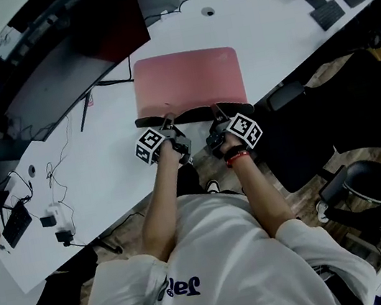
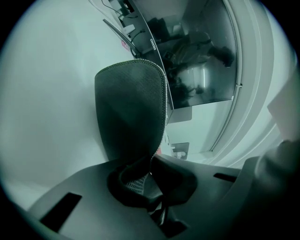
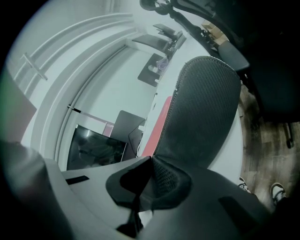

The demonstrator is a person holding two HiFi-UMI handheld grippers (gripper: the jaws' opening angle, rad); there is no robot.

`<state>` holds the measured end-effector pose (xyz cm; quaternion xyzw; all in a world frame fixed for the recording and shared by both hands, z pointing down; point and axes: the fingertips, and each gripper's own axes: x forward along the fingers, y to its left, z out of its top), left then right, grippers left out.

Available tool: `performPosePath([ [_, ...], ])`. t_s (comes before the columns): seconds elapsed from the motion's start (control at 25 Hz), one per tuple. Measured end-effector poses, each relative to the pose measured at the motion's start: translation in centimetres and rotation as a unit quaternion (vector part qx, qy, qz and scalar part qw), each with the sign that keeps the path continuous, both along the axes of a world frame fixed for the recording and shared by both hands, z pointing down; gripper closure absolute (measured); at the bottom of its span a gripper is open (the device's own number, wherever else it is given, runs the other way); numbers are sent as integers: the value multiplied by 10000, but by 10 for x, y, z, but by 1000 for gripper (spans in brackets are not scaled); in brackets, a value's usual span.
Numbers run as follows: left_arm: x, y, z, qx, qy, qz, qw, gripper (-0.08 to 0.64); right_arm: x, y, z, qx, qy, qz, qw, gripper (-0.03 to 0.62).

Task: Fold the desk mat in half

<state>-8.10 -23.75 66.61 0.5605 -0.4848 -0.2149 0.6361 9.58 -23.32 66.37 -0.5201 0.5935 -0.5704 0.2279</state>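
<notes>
Along the desk [image 1: 278, 30] front, left gripper [image 1: 168, 121] and right gripper [image 1: 216, 111] fingers clamped on desk mat [image 1: 188, 79] corners.

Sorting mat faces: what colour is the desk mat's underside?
The desk mat is dark grey underneath, finely textured; clearest in the right gripper view.

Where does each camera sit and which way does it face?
Head view: on the person's head, looking steeply down at the white desk, pink desk mat, both forearms, left gripper and right gripper.
Left gripper view: on that gripper, looking along its fingers, shut on the mat's lifted edge.
Right gripper view: likewise on the right gripper.
Shared: all three show the mat.
</notes>
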Motion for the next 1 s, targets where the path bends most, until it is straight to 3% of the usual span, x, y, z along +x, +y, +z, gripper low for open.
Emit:
performPosePath([
  [1.0,10,-87,-5,119,88,-22,9999,525,12,-85,-10,136,129,18,9998,572],
])
